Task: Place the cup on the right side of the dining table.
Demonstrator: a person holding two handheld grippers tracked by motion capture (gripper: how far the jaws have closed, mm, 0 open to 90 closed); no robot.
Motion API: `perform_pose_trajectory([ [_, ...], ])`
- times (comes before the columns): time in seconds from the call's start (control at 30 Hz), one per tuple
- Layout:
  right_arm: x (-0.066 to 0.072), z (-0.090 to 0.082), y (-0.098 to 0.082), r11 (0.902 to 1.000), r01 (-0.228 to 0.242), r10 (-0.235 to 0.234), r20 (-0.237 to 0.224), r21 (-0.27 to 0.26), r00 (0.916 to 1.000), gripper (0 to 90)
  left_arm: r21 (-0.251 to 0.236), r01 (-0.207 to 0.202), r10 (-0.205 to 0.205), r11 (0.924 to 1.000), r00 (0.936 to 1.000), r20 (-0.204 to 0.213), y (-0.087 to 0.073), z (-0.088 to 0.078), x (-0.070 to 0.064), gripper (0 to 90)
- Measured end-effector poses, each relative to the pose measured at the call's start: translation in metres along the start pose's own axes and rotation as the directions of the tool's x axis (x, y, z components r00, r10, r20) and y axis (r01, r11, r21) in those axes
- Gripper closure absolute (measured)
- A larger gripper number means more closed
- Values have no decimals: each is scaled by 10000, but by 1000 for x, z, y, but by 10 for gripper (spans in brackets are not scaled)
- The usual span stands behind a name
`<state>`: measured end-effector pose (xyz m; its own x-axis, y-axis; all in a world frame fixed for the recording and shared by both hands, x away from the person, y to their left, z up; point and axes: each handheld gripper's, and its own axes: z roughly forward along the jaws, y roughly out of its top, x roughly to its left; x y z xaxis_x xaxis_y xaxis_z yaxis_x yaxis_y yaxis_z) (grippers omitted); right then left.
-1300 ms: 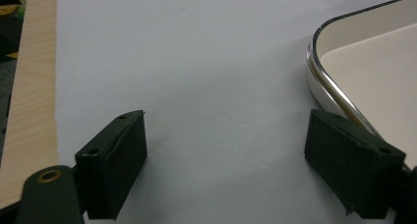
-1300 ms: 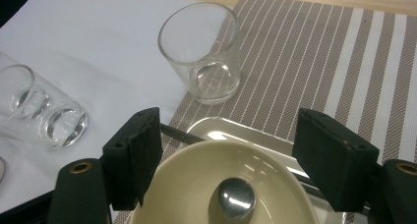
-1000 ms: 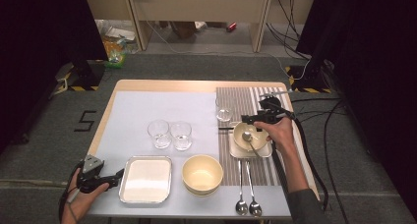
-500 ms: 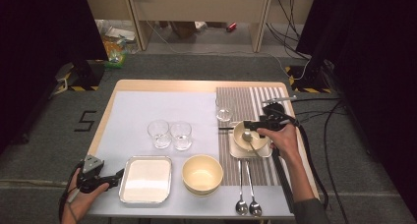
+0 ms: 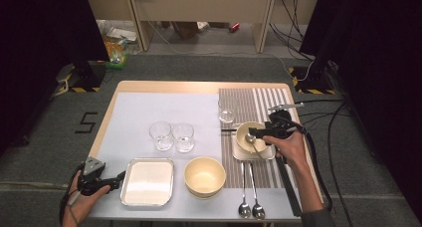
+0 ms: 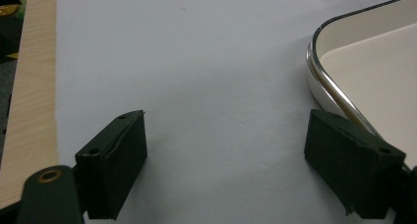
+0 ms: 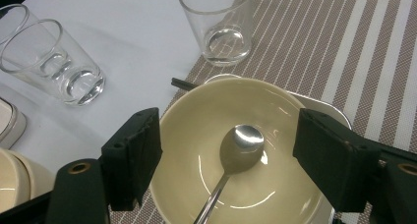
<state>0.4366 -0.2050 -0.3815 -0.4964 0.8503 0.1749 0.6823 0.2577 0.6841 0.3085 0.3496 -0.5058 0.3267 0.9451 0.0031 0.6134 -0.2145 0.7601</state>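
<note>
Each hand carries a black two-jaw gripper. The left gripper [image 5: 118,176] wears a grey three-cornered plate on top, and a black cable loops round that wrist. The right gripper [image 5: 251,137] trails a black cable along the forearm. Its blocky matt pads [image 7: 133,155] sit on arms with brass-ringed holes (small screw holes too)

bowl [image 7: 236,155]: cream
spoon [image 7: 239,148]: shiny silver
mat [image 5: 249,100]: brown with white stripes
cloth [image 5: 164,112]: pale blue-grey
glasses [image 5: 171,136]: clear
tray [image 5: 148,182]: white, silver rim
table [image 5: 107,122]: light wood
</note>
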Motion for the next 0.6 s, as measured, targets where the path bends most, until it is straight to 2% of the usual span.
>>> perform_pose_trajectory([
  [0.6, -2, -15, -16, 9999, 28, -28, -4, -126, 10000, 266, 15, 13, -13, 10000, 10000, 2, 0, 0, 0, 154],
])
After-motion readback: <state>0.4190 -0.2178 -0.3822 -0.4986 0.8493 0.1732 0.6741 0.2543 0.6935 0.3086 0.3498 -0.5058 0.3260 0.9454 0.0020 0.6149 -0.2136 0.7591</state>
